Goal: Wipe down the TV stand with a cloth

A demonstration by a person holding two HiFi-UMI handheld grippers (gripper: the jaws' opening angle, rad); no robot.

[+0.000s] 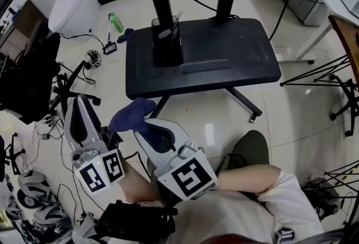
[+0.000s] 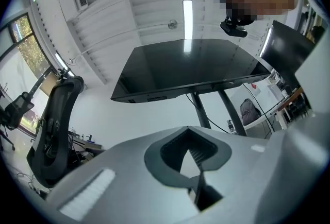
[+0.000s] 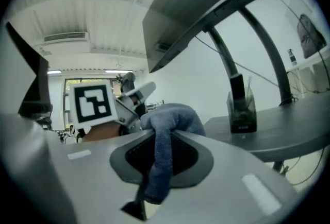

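Pale tiled floor (image 1: 303,119) lies under one black stand (image 1: 224,63), whose flat base carries two dark posts (image 1: 160,1) and one clear holder (image 1: 168,32) at the foot of the left post. Two claws show. The right claw (image 1: 141,125) is clamped on the one blue cloth (image 1: 130,114), which bunches over its tips and hangs down between the jaws. The stand's near edge is just ahead of this claw, and the cloth does not touch it. The left claw (image 1: 78,101) sits just to the left of the right one, jaws together with nothing between them. One green bottle (image 1: 115,22) lies on the floor far ahead of the left claw.
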